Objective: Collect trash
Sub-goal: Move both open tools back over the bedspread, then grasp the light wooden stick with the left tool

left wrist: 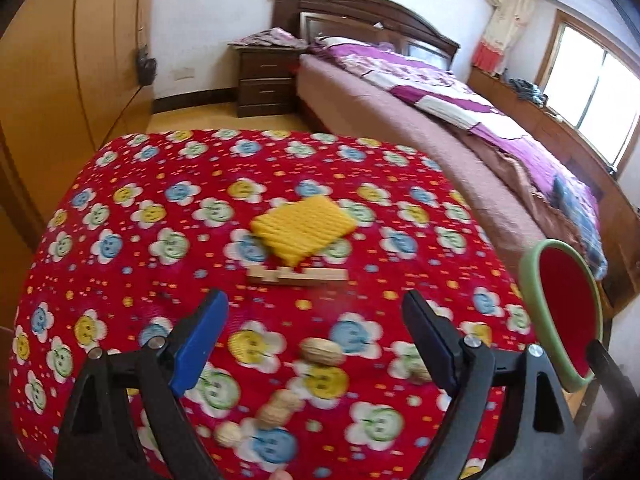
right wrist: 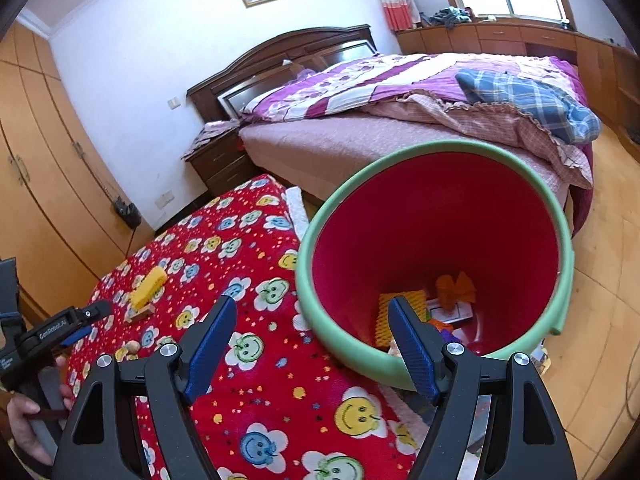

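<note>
Several peanuts point(left wrist: 322, 352) lie on the red flowered cloth point(left wrist: 140, 184), between and just below my open left gripper point(left wrist: 316, 312). Farther off lie a yellow ribbed pad point(left wrist: 304, 226) and a pale wooden block point(left wrist: 296, 276). A red bin with a green rim point(right wrist: 436, 264) is tilted at the table's right edge; it also shows in the left wrist view point(left wrist: 560, 312). It holds orange and yellow scraps point(right wrist: 456, 288). My right gripper point(right wrist: 312, 320) is open and empty at the bin's near rim. The left gripper point(right wrist: 80, 316) shows at the left there.
A bed point(right wrist: 400, 128) with a purple quilt stands behind the table. A dark nightstand point(left wrist: 266, 76) is beside it. Wooden wardrobes point(left wrist: 60, 60) line the left wall. The wooden floor point(right wrist: 592, 360) shows right of the bin.
</note>
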{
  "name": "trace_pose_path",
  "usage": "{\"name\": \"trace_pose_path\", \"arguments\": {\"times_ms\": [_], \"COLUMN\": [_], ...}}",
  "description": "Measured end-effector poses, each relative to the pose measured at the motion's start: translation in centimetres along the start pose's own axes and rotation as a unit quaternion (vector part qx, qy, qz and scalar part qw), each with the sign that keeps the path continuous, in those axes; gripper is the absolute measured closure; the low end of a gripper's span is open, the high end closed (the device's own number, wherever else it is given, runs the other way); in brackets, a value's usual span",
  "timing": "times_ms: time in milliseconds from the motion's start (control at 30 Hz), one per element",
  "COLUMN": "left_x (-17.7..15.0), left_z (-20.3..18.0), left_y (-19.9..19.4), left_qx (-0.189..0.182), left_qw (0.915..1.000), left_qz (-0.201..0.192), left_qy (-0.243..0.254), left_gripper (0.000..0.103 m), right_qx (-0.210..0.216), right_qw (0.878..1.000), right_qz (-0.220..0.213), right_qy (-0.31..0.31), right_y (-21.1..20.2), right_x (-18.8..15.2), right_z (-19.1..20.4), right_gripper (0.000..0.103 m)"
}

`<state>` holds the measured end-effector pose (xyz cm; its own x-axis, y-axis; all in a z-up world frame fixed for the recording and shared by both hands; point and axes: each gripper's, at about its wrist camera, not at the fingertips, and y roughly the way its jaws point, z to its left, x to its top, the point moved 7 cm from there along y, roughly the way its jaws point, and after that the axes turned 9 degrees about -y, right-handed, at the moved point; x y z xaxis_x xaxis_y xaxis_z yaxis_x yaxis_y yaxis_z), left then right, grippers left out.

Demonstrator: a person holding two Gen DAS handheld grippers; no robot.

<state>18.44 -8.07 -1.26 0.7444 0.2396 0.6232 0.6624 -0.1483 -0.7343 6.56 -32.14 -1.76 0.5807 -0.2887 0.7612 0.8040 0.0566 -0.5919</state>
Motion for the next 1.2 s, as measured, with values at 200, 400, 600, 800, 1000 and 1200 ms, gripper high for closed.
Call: {"name": "trace_pose_path", "arguments": {"times_ms": [200,400,600,800,1000,1200], "left_x": [0.2,0.2,-0.2,0.2,0.2,0.4], "left_z": [2.4,1.7,0.9,0.8,0.2,0.4], "left_y": [2.1,4.2,6.3,7.3,8.0,7.6], "left_qx": [0.013,0.013,0.033,0.042,0.064,0.056], "left_qw": [0.9996,0.9994,0.9983,0.9983,0.9964,0.9969], "left_qz": [0.017,0.032,0.046,0.040,0.046,0.049], "left_qy": [-0.020,-0.009,0.017,0.012,0.031,0.025], "left_gripper": [0.015,0.015,0.015,0.015,0.015,0.026], "right_qx": [0.000,0.001,0.003,0.006,0.011,0.014], "right_qw": [1.000,1.000,1.000,1.000,0.999,1.000], "right_qz": [0.007,0.017,0.021,0.024,0.030,0.026], "right_qy": [-0.007,-0.002,-0.004,-0.002,-0.001,-0.005], "right_y": [0.8,1.8,2.2,2.6,3.0,2.5], "right_x": [-0.1,-0.4,-0.4,-0.3,-0.4,-0.1], "right_z": [0.5,0.3,0.0,-0.2,-0.2,0.3], "right_gripper": [0.024,0.024,0.024,0.024,0.024,0.024]}}
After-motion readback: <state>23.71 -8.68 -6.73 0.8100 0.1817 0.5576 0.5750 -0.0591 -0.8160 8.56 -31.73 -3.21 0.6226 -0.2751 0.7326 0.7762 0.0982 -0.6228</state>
